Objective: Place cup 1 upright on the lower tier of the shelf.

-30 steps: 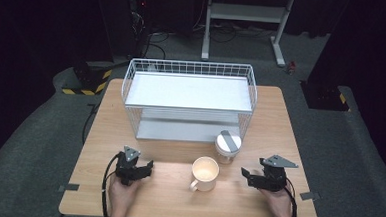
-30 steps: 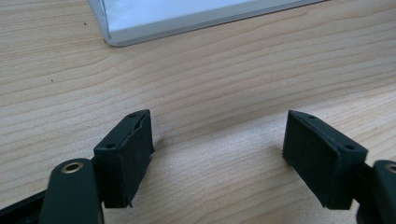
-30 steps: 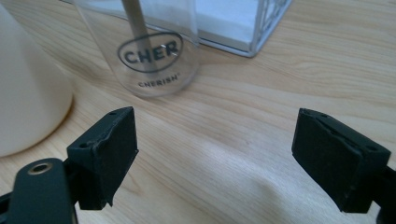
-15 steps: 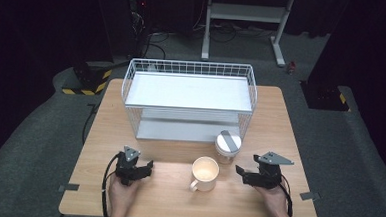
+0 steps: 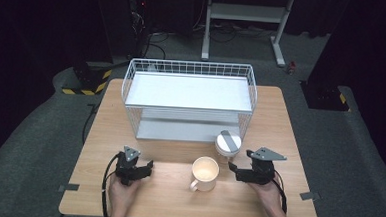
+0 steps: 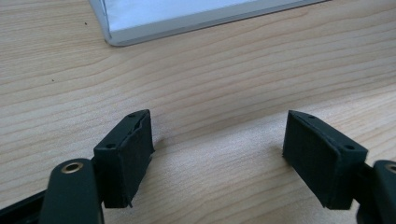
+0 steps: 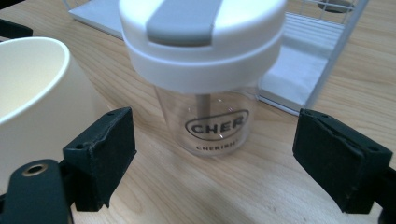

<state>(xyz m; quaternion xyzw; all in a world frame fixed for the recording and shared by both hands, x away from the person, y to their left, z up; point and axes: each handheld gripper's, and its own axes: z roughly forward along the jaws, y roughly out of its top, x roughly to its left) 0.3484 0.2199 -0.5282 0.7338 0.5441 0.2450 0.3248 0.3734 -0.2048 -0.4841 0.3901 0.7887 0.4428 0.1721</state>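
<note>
A clear tumbler with a white lid and a grey strip stands on the wooden table, just in front of a white wire basket. A cream mug sits beside it, nearer the person. My right gripper is open, its jaws pointing left at the gap between mug and tumbler. In the right gripper view the tumbler stands a little beyond the open right gripper, untouched, with the mug at the left. My left gripper rests open over bare wood, nothing between the fingers.
The wire basket has a white upper shelf and a white base plate on the table. Its wire corner rises right of the tumbler. Bare wood lies around the left gripper. Dark floor and a metal stand lie beyond the table.
My right gripper has moved left, closer to the mug and the tumbler. The left gripper, mug and tumbler have stayed where they were.
</note>
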